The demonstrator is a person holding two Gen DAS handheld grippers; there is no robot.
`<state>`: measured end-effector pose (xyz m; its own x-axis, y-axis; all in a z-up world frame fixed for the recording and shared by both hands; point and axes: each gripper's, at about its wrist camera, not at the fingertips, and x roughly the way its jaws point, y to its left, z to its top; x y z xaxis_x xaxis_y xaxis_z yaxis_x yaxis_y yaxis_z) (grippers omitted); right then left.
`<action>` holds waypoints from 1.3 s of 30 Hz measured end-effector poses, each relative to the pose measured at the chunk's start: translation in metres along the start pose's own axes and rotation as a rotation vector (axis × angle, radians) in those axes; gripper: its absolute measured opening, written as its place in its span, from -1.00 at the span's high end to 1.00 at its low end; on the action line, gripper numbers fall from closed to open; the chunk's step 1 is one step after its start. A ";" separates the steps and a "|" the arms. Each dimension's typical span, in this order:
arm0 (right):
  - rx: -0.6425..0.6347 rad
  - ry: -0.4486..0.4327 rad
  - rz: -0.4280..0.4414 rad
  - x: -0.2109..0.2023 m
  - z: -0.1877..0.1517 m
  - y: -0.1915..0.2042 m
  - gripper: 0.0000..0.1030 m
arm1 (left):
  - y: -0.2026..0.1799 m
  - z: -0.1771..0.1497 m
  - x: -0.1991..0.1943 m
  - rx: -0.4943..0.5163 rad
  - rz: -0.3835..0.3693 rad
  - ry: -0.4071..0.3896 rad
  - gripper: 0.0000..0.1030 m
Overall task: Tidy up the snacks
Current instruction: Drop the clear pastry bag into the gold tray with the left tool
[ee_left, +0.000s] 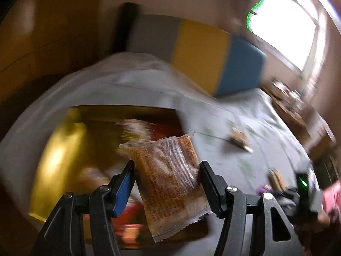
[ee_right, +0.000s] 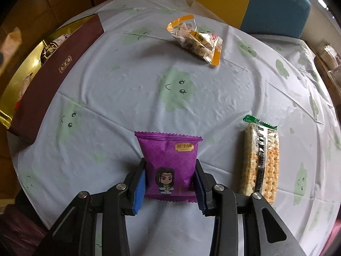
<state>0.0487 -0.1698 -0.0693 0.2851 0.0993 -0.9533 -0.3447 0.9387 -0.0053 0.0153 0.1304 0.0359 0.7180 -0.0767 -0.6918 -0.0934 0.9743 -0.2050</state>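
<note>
In the left wrist view, my left gripper (ee_left: pixel 167 166) is shut on a clear-wrapped golden waffle-biscuit packet (ee_left: pixel 168 181). It holds the packet in the air over the open gift box (ee_left: pixel 59 149), whose gold inside holds several blurred snacks. In the right wrist view, my right gripper (ee_right: pixel 170 164) points steeply down, shut on a purple packet with a cartoon figure (ee_right: pixel 170 153) that rests on the tablecloth (ee_right: pixel 127 85). The box's maroon wall (ee_right: pixel 53 79) runs along the table's left edge.
An orange-trimmed bag of wrapped sweets (ee_right: pixel 196 39) lies at the far middle of the table. A long cracker bar with a green end (ee_right: pixel 261 160) lies right of the purple packet. A blue and yellow chair (ee_right: pixel 275 8) stands behind the table.
</note>
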 end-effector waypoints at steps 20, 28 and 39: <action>-0.004 -0.002 0.000 0.000 -0.002 0.002 0.22 | 0.101 0.020 0.066 -0.355 0.032 0.127 -0.19; -0.005 -0.002 0.000 0.000 -0.001 0.002 0.22 | 0.100 0.016 0.106 -0.386 0.055 0.207 -0.25; -0.032 -0.007 -0.024 -0.001 -0.002 0.006 0.22 | 0.087 0.000 0.054 -0.234 0.209 0.111 -0.25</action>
<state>0.0445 -0.1652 -0.0692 0.2998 0.0791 -0.9507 -0.3664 0.9297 -0.0382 0.0457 0.2109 -0.0190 0.5881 0.0849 -0.8043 -0.3964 0.8971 -0.1952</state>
